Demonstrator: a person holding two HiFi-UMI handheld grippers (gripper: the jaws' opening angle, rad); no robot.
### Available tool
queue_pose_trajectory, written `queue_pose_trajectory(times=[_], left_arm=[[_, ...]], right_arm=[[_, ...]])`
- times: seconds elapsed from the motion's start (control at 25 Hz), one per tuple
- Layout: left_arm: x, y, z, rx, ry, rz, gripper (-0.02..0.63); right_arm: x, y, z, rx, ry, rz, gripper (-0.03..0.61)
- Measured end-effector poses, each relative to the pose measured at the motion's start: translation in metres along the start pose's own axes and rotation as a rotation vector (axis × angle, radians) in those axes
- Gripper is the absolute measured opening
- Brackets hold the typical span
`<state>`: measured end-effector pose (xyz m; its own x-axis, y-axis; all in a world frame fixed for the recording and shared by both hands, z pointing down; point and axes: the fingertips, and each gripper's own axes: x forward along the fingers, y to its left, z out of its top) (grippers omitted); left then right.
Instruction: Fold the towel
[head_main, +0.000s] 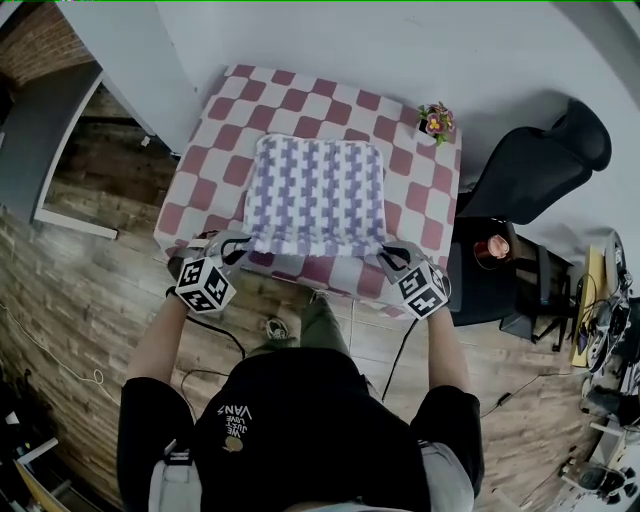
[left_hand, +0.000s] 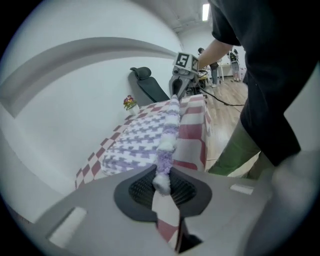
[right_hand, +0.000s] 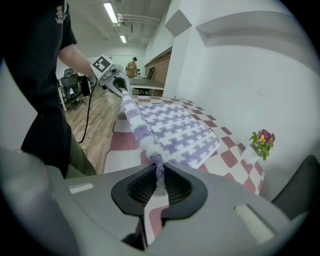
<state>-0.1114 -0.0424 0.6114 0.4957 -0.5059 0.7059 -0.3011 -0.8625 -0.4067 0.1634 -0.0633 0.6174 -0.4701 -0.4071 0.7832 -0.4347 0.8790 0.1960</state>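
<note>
Head camera sits high, looking steeply down on the table (head_main: 205, 190) from its near side, the whole towel (head_main: 315, 195) in frame. The left gripper (head_main: 236, 247) camera rides low and close at the near edge, facing across to the right gripper (head_main: 393, 253). The right's camera faces straight back. All three share the towel and flower (head_main: 436, 121).

The towel's (head_main: 315, 195) near corners are buried — one in left tongs (head_main: 234, 249), one in right tongs (head_main: 394, 255).
</note>
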Motion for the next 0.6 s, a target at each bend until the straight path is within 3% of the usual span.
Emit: queue_pose_trajectory(times=[0.16, 0.6], left_arm=[[-0.014, 0.023, 0.015, -0.025, -0.015, -0.018, 0.044], [-0.079, -0.020, 0.046, -0.038, -0.065, -0.327, 0.043]], right_arm=[[-0.019, -0.008, 0.018, -0.033, 0.004, 0.044, 0.032], [-0.094, 0.041, 0.033, -0.124, 0.054, 0.256, 0.031]])
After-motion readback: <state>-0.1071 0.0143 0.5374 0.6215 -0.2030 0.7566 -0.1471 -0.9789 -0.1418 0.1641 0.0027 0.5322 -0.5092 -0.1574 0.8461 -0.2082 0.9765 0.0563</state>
